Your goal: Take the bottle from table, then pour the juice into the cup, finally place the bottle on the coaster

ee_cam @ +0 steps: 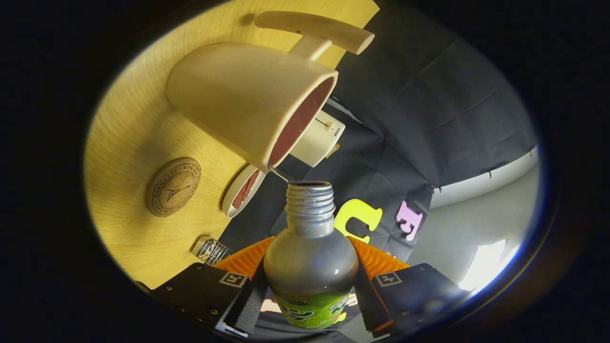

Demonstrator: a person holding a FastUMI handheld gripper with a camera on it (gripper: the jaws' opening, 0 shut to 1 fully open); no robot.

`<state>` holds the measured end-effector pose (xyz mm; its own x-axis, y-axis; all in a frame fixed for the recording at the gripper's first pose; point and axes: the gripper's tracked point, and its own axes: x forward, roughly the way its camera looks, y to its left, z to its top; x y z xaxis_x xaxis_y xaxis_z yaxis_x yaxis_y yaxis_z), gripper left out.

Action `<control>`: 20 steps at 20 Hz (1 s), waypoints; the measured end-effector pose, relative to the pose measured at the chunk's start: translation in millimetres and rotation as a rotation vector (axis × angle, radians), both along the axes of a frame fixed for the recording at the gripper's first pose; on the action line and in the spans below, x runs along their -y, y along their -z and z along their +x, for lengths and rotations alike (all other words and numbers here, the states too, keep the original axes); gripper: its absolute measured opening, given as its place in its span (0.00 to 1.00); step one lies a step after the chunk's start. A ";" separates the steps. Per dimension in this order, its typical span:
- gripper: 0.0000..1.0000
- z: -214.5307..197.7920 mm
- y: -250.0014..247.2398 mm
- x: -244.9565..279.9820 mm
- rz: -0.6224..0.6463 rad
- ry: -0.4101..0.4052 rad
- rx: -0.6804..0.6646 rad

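My gripper [310, 267] is shut on a grey bottle [310, 247] with a green label, both fingers pressing its sides. The bottle has no cap, and its open threaded neck [310, 197] points at the rim of a cream cup [248, 100] with a dark reddish inside. The view is rolled over, so the wooden table [133, 143] stands tilted and the cup looks tipped. The bottle's mouth sits just under the cup's lip, very close to it. A round cork coaster [173, 186] lies on the table beside the cup.
A small white dish [240, 190] with a reddish inside lies between the coaster and the bottle neck. A white cylinder [319, 138] stands behind the cup. A small wire object [212, 251] sits near the table's edge. Black cloth hangs beyond the table.
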<state>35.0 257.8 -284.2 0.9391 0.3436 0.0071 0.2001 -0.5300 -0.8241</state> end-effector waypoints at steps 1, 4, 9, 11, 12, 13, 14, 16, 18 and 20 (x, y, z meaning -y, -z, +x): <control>0.81 0.1 1.2 -0.3 -0.002 0.000 -0.006; 0.81 0.4 1.5 -1.4 -0.010 -0.003 -0.010; 0.81 -2.2 6.2 -3.0 -0.012 -0.009 -0.021; 0.81 -1.4 6.0 -3.2 -0.013 -0.009 -0.020; 0.81 -0.9 6.2 -3.3 -0.012 -0.007 -0.022; 0.81 -1.0 6.6 -3.1 -0.008 -0.006 -0.025; 0.81 -1.7 8.1 -2.3 -0.006 -0.005 -0.030; 0.81 -2.4 8.5 -3.3 -0.011 -0.008 -0.031; 0.81 -3.0 8.3 -3.8 -0.018 -0.013 -0.032; 0.81 -1.5 8.1 -3.3 -0.019 -0.010 -0.033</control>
